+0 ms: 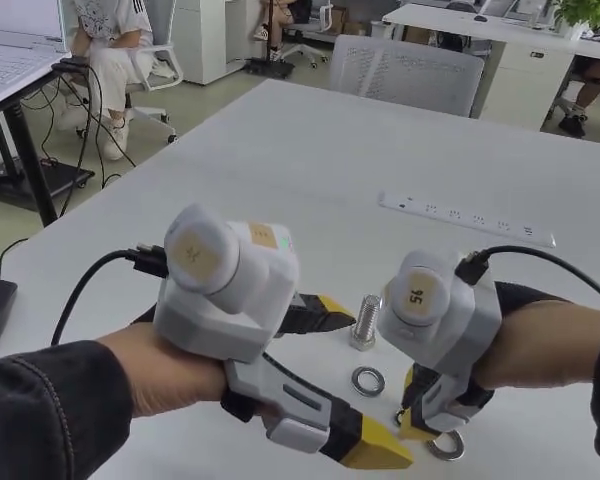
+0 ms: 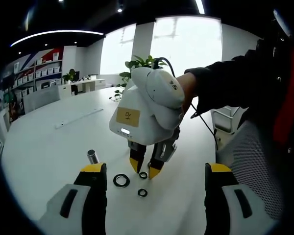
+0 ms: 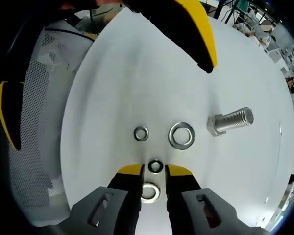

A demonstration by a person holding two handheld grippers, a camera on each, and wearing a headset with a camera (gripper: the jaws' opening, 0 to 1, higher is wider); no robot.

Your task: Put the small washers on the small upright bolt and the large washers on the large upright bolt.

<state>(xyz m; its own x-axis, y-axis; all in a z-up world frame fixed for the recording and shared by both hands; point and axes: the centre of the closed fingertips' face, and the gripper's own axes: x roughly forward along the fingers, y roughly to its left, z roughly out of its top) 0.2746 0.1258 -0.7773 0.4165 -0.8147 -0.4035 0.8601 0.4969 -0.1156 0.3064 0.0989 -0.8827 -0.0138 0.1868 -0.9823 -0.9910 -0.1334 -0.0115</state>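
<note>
On the white bench (image 1: 310, 150), a hex bolt (image 1: 365, 320) upright on its head, threads up. Just beside it, toward the person, a large washer (image 1: 368, 381) flat on the bench. Left tongs (image 2: 157, 167) spread wide, holding nothing; in the head view, one jaw just beside the bolt, the other nearer the person. Right tongs (image 3: 156, 169) pointed down at the bench, parted by a narrow gap, nothing clamped. Between their tips, a small dark washer (image 3: 156, 165) lying flat, slivers of bench showing on either side. Farther back between the same jaws, a silver washer (image 3: 149, 192). Near the large washer, a small silver washer (image 3: 141, 133). Beyond the bolt, a white power strip (image 1: 467, 218).
</note>
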